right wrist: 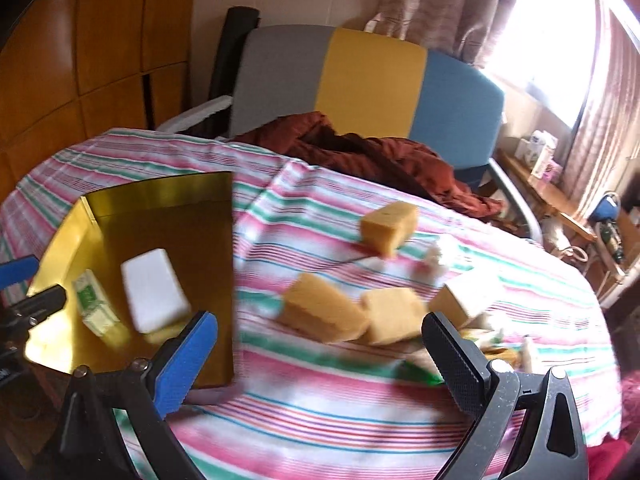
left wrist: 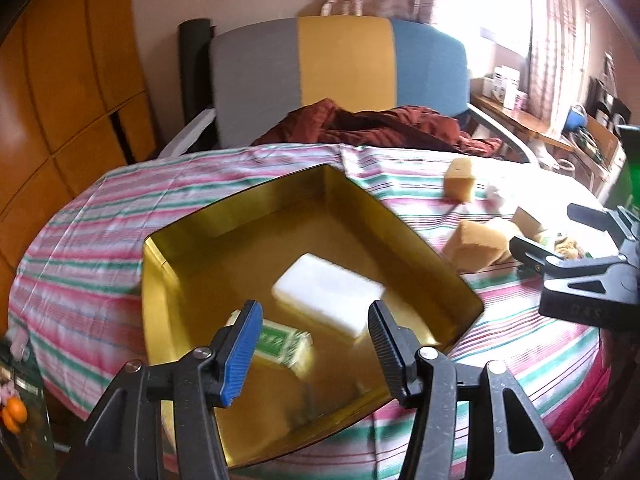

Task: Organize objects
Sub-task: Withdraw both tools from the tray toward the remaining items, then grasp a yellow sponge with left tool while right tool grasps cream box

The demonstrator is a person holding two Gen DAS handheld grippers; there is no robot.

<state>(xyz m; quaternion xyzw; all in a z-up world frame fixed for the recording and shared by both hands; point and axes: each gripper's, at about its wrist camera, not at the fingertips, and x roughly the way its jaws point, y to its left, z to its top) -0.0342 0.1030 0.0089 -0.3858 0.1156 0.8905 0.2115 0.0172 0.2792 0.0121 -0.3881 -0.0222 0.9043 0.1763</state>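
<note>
Striped pink, green and white tablecloth (right wrist: 320, 408) covering a table, with a grey, yellow and blue chair (left wrist: 344, 64) behind its far edge and a dark red cloth (left wrist: 384, 128) heaped there. Sitting near the left edge: a shiny gold tray (left wrist: 192, 240), holding a white block (left wrist: 328, 296) in its middle and a green-and-white box (left wrist: 280, 344) just beside it. Hovering above the tray's near side: left gripper (left wrist: 312, 344), jaws apart, nothing between them. Lying on the cloth right of the tray: yellow sponges (right wrist: 324, 312), two touching near the middle, one (right wrist: 388, 228) farther back, a pale block (right wrist: 464, 296) beside them. Hanging over that cluster: right gripper (right wrist: 320, 356), jaws wide apart and empty. Blurring small clutter near the right edge.
</note>
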